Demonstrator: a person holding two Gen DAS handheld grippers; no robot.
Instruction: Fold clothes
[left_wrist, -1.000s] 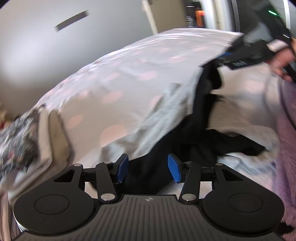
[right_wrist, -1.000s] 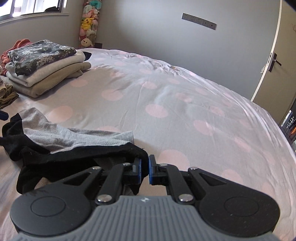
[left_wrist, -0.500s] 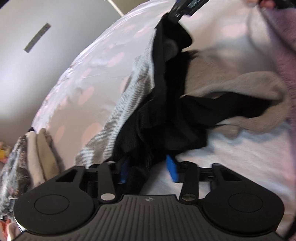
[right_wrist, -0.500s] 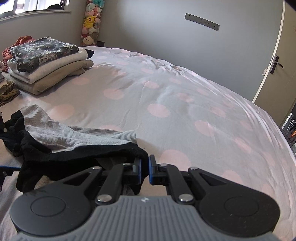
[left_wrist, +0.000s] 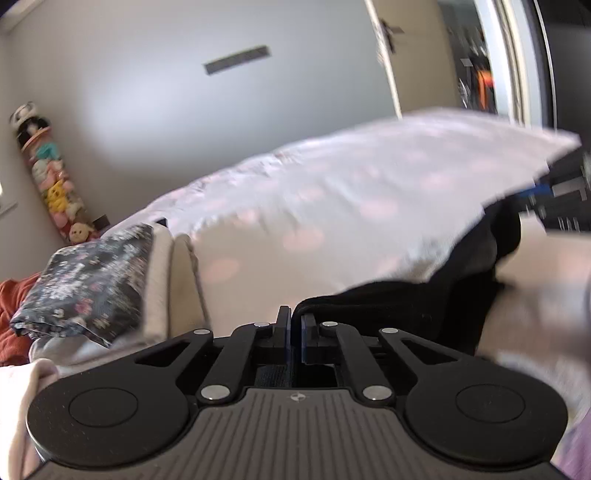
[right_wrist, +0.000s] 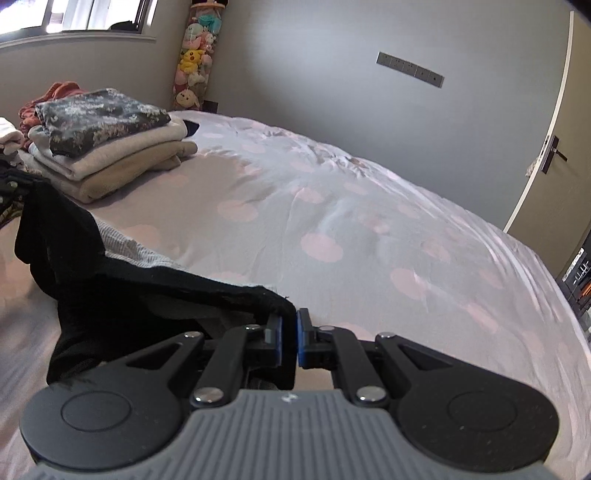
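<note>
1. Daylight fills the room, soft and even; it comes from the window (right_wrist: 92, 16) at the upper left of the right wrist view, which is blown out to white.
2. The grey wall (left_wrist: 155, 96) carries a pale bright patch that fades toward the corners.
3. The left wrist view is smeared by motion: the bedspread (left_wrist: 369, 184) and the black garment (left_wrist: 461, 288) lose their edges.
4. The right wrist view is sharp, blurring only at lower left.
5. Both views bend straight lines, such as the door (right_wrist: 554, 155).

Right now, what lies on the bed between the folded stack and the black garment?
In the right wrist view, only bare dotted bedsheet lies between the folded stack and the black garment.
</note>
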